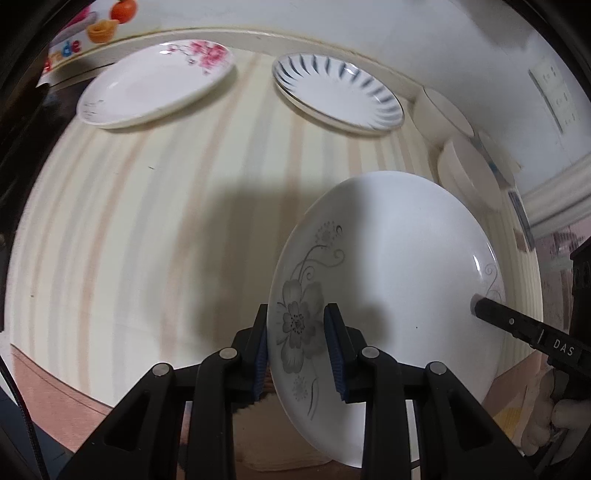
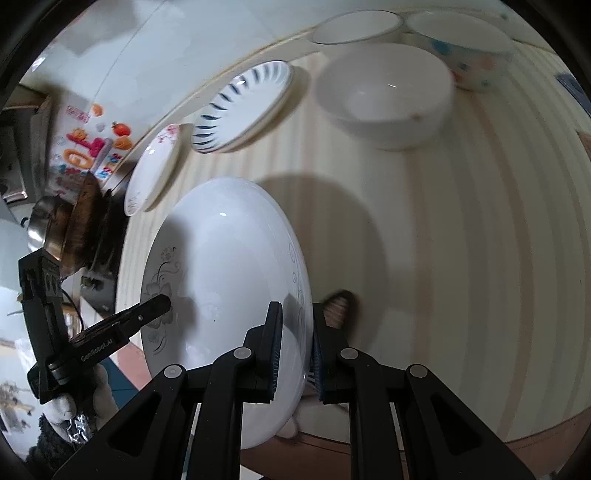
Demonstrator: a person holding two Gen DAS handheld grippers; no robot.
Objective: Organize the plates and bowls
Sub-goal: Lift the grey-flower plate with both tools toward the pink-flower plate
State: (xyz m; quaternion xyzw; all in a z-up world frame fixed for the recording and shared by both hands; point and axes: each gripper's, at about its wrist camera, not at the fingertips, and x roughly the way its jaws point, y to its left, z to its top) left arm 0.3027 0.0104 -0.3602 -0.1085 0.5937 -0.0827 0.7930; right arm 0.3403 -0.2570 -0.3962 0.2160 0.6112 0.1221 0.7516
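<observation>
A white plate with a grey flower print is held above the striped table between both grippers. My left gripper is shut on its flowered rim; it shows from the right wrist view. My right gripper is shut on the opposite rim of the same plate; one of its fingers shows at the plate's right edge. At the back lie a pink-blossom plate and a blue-dash plate, also seen in the right wrist view.
A plain white bowl, a blue-rimmed bowl and a dotted bowl stand at the back right. The bowls also show at the table's right edge. A metal pot with a wooden lid stands off the table's left side.
</observation>
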